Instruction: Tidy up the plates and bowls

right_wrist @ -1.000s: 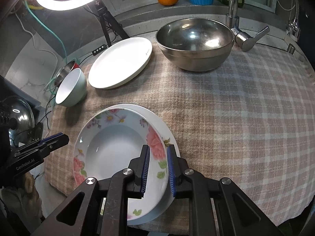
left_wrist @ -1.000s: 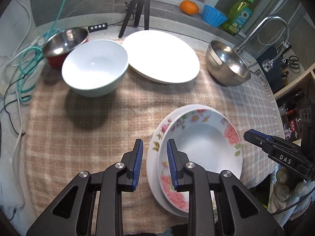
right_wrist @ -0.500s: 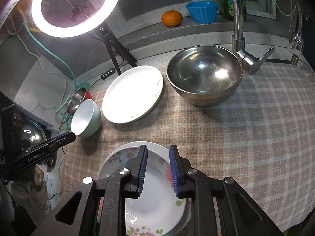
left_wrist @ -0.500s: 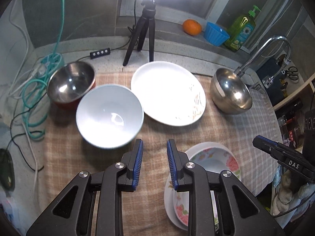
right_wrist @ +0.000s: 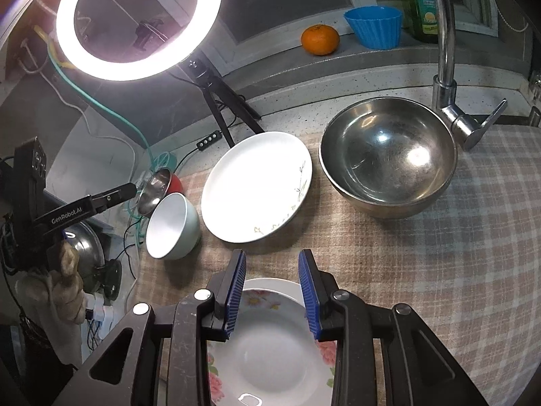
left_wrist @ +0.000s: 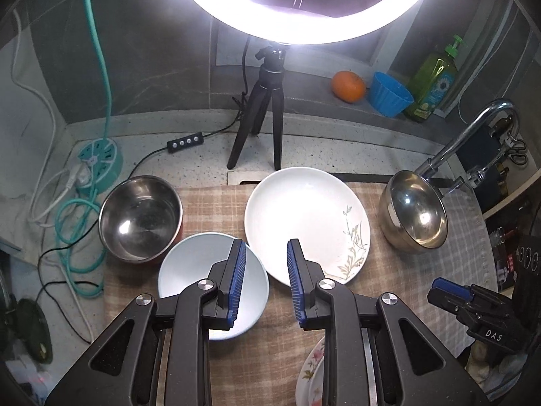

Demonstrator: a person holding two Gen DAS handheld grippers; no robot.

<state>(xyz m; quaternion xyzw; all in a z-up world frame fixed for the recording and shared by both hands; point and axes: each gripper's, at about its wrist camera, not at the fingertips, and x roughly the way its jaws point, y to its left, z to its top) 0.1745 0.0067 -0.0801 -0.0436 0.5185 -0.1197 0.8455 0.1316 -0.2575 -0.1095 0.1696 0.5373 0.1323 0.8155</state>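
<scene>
Checked woven cloth [right_wrist: 422,270] over speckled counter. Left gripper [left_wrist: 264,284], ribbed blue pads slightly apart and empty, above round pale bowl [left_wrist: 189,270]. Right gripper [right_wrist: 272,296], jaws opening, nothing between, above glossy flowered dish [right_wrist: 270,365] stacked on a plate. Beyond: smooth white plate [right_wrist: 257,182], large steel bowl [right_wrist: 389,155], small steel bowl [left_wrist: 140,218].

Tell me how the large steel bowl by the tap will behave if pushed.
The large shiny steel bowl probably slides poorly on the checked cloth and may rock on its rounded base. Its smooth, thin rim looks slippery to pinch. It is likely light and not fragile.
</scene>
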